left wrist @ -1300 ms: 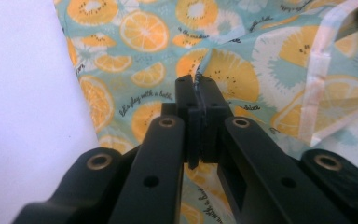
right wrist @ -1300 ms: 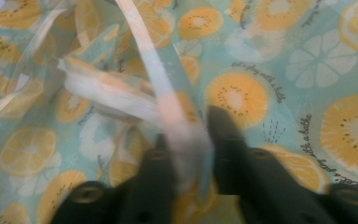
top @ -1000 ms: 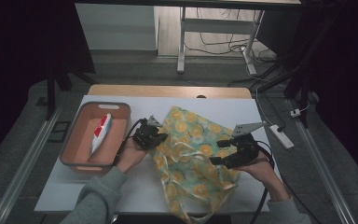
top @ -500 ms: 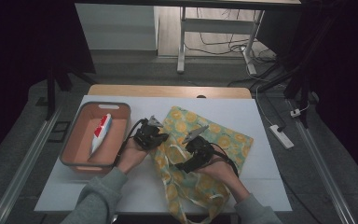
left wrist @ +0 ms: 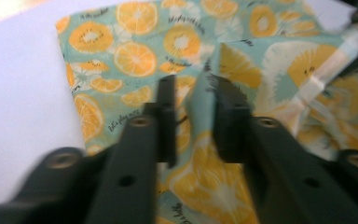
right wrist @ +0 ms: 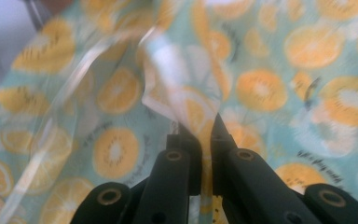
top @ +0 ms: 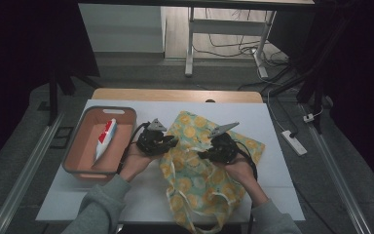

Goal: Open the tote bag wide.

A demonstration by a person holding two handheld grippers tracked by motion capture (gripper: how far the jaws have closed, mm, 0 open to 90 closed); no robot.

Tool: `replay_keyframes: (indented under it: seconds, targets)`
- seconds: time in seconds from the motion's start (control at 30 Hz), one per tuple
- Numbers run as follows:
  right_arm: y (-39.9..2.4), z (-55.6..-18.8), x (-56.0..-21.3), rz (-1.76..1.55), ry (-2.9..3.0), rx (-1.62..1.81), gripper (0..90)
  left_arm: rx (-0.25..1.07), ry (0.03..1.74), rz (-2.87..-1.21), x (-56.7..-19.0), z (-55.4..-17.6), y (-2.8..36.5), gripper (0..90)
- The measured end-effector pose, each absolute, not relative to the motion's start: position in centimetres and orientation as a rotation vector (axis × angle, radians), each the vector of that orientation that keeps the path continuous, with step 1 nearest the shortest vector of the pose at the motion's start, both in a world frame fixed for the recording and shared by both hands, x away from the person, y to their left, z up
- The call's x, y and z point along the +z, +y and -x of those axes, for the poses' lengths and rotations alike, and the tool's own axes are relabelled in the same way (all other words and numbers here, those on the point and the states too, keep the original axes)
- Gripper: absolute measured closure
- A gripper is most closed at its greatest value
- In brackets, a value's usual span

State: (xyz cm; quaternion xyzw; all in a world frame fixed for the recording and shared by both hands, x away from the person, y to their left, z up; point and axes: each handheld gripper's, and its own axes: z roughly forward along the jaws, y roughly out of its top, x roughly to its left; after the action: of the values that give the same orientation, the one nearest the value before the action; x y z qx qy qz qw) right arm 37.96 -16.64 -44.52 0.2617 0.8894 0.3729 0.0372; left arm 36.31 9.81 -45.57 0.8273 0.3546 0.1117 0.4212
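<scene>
A cloth bag printed with orange slices lies crumpled on the white table, its handles trailing toward the near edge. My left gripper rests at the bag's left edge. In the left gripper view its jaws have just been opening and the left gripper stands open, with a raised fold of the bag loose between the fingers. My right gripper sits over the bag's middle. In the right gripper view the right gripper is shut on a pinched fold of the bag.
An orange tray at the table's left holds a white and red tube. A wooden strip runs along the table's far edge. A power strip lies on the floor to the right.
My right gripper has moved left from the bag's right side to its middle and has closed on the cloth. The left gripper kept its place and its jaws parted.
</scene>
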Motion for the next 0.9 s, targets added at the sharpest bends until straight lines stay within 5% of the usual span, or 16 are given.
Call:
replay_keyframes:
  seconds: [0.17,0.3,0.9]
  targets:
    - [-17.2,-39.5,-43.6,-0.848,2.67,1.224,89.6,0.296,0.858,-2.031,-43.9,-35.2,10.5,41.3]
    - [-18.0,-40.9,-43.9,-0.921,2.617,1.275,89.6,0.296,0.837,-2.033,-42.6,-34.0,11.8,35.8]
    - [-19.7,-40.9,-43.2,-0.95,2.542,1.36,89.5,0.376,0.947,-2.107,-41.1,-32.7,17.8,31.8]
